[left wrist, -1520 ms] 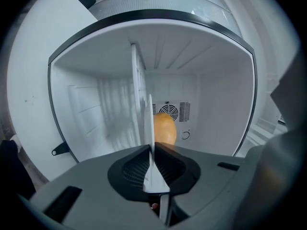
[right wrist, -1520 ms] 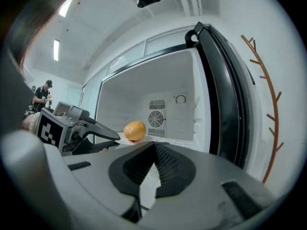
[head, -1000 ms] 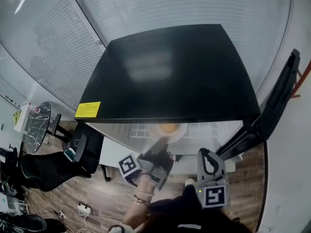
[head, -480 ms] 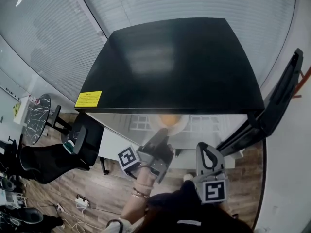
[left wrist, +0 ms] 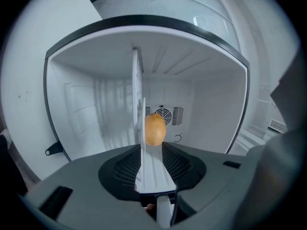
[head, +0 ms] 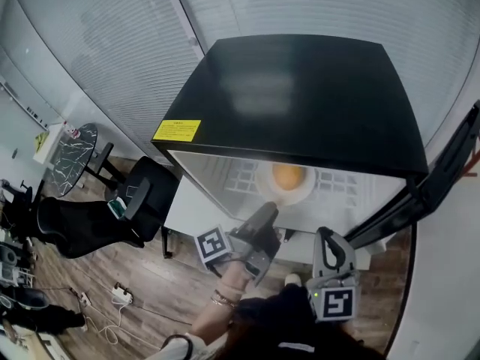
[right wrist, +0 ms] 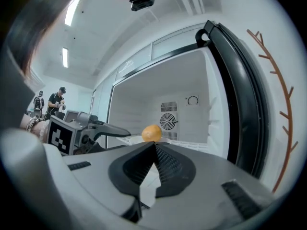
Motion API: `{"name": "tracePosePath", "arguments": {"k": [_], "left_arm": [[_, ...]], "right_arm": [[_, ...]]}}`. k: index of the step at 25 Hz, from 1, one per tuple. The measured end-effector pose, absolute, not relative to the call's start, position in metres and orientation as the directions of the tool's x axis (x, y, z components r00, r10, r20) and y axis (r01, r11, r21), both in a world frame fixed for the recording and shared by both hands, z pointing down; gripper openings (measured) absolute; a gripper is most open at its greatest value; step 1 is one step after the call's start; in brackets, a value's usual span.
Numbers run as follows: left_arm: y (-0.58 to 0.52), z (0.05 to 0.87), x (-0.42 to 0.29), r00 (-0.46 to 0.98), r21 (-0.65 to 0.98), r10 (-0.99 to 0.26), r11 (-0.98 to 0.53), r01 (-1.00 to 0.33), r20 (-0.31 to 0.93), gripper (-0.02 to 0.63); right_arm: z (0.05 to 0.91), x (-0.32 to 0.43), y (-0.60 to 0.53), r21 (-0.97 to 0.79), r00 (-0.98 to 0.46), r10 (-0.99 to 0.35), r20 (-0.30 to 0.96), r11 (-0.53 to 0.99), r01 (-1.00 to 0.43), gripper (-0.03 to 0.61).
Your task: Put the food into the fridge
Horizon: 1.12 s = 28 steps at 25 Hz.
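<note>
An orange (head: pixel 288 175) lies on a white plate (head: pixel 264 191) on the wire shelf inside the open black-topped mini fridge (head: pixel 300 103). My left gripper (head: pixel 268 210) reaches level into the fridge at the plate's near rim. Its jaws have just been opening and now stand open on either side of the plate (left wrist: pixel 152 169), with the orange (left wrist: pixel 154 128) just beyond the left gripper (left wrist: pixel 151 146). My right gripper (head: pixel 325 236) hangs back in front of the fridge, shut and empty. From the right gripper (right wrist: pixel 154 143) I see the orange (right wrist: pixel 151 133) and the left gripper (right wrist: pixel 125 134).
The fridge door (head: pixel 442 178) stands open at the right. A yellow label (head: pixel 177 130) marks the fridge top's left corner. A black office chair (head: pixel 142 201) and a round marble table (head: pixel 75 160) stand to the left, above a power strip (head: pixel 120 297). People (right wrist: pixel 56 102) stand far behind.
The head view has shifted, so more of the fridge interior and the orange on its plate shows. Both grippers stay about where they were.
</note>
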<state>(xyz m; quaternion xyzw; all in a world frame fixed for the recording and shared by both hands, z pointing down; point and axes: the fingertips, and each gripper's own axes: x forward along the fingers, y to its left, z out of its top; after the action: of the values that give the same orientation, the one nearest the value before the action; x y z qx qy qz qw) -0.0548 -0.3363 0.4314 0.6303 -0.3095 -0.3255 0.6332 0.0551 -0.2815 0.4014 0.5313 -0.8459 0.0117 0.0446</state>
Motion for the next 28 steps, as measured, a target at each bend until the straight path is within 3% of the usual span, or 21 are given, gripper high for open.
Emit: {"name": "tracePosePath", "arguments": {"k": [7,9,12,14,18,23,28], "left_arm": [[-0.297,0.429,-0.08,0.57,0.978,-0.819,-0.062,-0.197,0.063,0.126],[-0.287,0.425,-0.09,0.556,0.952,-0.827,-0.101,-0.289,0.081,0.087],[-0.275,0.419,-0.101,0.541,0.866,-0.833,-0.183,-0.466,0.115,0.084],[-0.265,0.419,-0.11,0.51,0.797,-0.846,-0.197,-0.571,0.156,-0.007],[-0.242,0.414,-0.121,0.476,0.622,-0.857,-0.265,-0.737,0.198,-0.008],[-0.214,0.402,-0.132,0.444,0.4,-0.872,-0.34,-0.851,0.206,-0.008],[-0.184,0.391,-0.139,0.446,0.269,-0.875,-0.39,-0.88,0.19,-0.008]], "right_arm": [[0.405,0.037,-0.268,0.037,-0.451,-0.884,0.126,0.458,-0.888,0.002],[0.404,0.032,-0.264,0.039,-0.451,-0.883,0.13,0.46,-0.887,0.002],[0.404,0.027,-0.255,0.042,-0.441,-0.888,0.131,0.45,-0.892,0.002],[0.404,0.022,-0.248,0.051,-0.432,-0.891,0.138,0.442,-0.896,0.002],[0.401,0.013,-0.228,0.046,-0.419,-0.896,0.145,0.43,-0.902,0.002],[0.399,-0.001,-0.201,0.063,-0.41,-0.9,0.149,0.422,-0.904,0.002],[0.394,-0.016,-0.169,0.101,-0.394,-0.907,0.149,0.41,-0.906,0.002]]}}
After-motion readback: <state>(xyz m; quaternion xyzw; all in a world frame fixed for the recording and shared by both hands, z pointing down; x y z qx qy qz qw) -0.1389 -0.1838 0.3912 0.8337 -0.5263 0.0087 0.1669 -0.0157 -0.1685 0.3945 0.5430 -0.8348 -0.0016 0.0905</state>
